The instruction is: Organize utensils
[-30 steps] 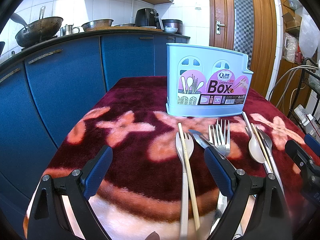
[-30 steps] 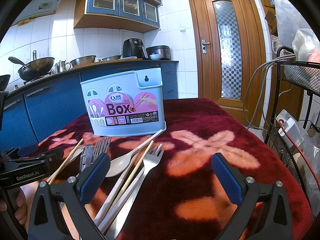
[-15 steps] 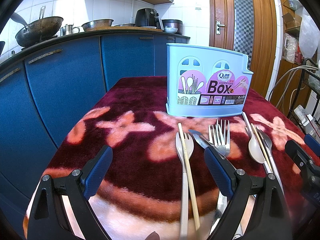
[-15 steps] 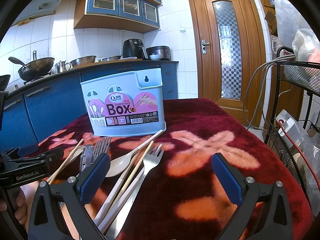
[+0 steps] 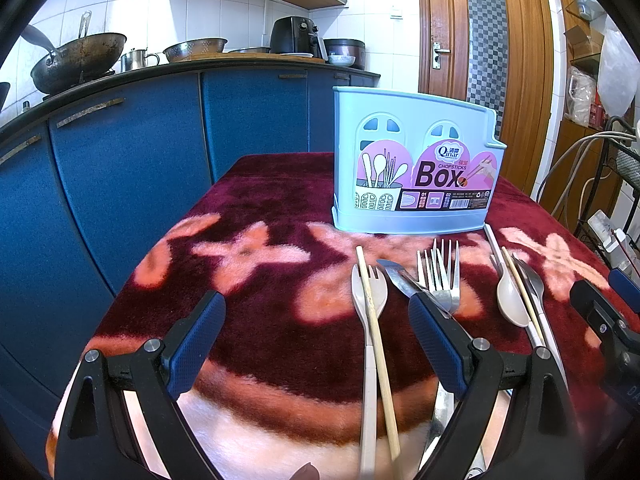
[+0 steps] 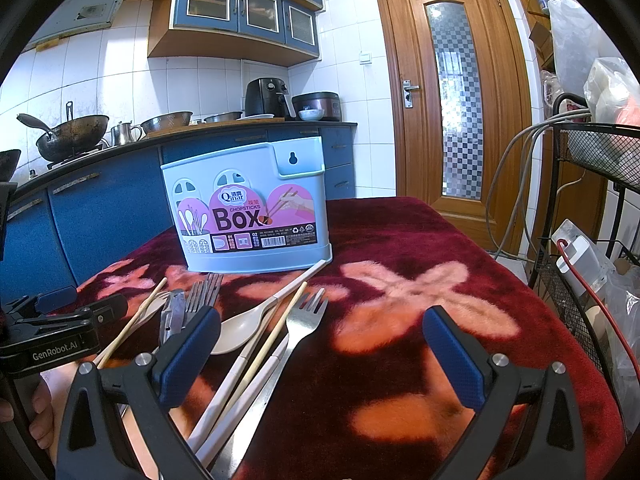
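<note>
Both hand-held grippers, left [image 5: 316, 336] and right [image 6: 322, 350], released, empty. Utensils [image 6: 256, 320] lie before chopstick box [image 5: 414, 168], mid-tabletop [image 6: 420, 240]. Right view alone shows open cloth rightward to edge.

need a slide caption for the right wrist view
Open right gripper hovers over loose forks, spoon and chopsticks lying before the pale blue plastic chopsticks box on a maroon floral cloth.

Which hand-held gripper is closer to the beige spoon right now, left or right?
Right. The right hand-held gripper has its left finger just beside the beige spoon. The left hand-held gripper sits farther off, the spoon lying outside its right finger with the metal forks between.
</note>
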`<state>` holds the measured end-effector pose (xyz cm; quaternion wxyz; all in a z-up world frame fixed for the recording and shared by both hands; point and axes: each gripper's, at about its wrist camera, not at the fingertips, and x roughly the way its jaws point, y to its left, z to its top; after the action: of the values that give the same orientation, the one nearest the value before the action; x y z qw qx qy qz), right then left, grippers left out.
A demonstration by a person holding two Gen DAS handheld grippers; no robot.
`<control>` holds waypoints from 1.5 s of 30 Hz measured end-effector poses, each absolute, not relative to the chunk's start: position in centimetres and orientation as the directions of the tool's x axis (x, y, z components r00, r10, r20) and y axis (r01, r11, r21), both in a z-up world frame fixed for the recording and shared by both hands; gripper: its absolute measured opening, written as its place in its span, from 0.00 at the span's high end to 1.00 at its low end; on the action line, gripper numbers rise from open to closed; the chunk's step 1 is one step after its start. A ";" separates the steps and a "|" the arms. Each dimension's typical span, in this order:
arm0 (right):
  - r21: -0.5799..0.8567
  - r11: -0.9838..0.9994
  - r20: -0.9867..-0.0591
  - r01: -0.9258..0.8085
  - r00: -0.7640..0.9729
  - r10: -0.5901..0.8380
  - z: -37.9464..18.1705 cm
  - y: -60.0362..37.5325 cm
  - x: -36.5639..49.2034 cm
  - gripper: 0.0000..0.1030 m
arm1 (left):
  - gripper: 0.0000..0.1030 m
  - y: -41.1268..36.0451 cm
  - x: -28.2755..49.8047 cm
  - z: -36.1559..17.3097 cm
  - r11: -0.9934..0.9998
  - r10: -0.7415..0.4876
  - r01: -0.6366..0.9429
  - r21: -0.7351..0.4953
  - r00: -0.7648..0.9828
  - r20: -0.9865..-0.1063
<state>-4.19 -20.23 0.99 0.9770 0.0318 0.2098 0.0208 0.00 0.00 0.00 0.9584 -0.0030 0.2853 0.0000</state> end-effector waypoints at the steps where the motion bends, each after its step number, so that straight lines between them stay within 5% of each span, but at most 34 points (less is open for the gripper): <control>1: 0.071 0.997 -0.409 -0.027 0.911 0.053 1.0 -20.2 -4.2 0.00 | 0.09 0.0 0.0 0.0 1.000 -0.002 -0.001 -0.006 0.837 -0.547; 13: 0.076 0.997 -0.453 -0.028 0.890 0.060 1.1 -20.3 -3.6 0.00 | 0.09 0.3 -0.2 0.1 1.000 -0.014 -0.002 -0.028 0.835 -0.550; 26: 0.093 0.994 -0.596 -0.048 0.797 0.094 1.4 -21.1 -2.0 0.01 | 0.10 0.6 2.3 -0.2 0.999 -0.028 0.032 -0.007 0.725 -0.688; 33: 0.120 0.991 -0.663 -0.061 0.738 0.126 1.5 -21.4 -0.5 0.17 | 0.22 -0.1 4.0 -0.4 0.996 -0.087 0.072 -0.053 0.674 -0.734; 40: 0.152 0.987 -0.743 -0.052 0.653 0.149 0.1 -21.7 1.6 0.36 | 0.46 -0.2 5.6 -0.8 0.989 -0.147 0.105 -0.104 0.607 -0.781; 45: 0.158 0.985 -0.763 -0.065 0.626 0.164 0.0 -21.4 2.5 0.43 | 0.51 0.0 6.1 -0.9 0.987 -0.160 0.114 -0.114 0.598 -0.785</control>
<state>2.51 -21.42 -0.03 0.8997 0.0579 0.4279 0.0634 6.14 -0.03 -0.92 0.8935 -0.0259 0.4416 -0.0768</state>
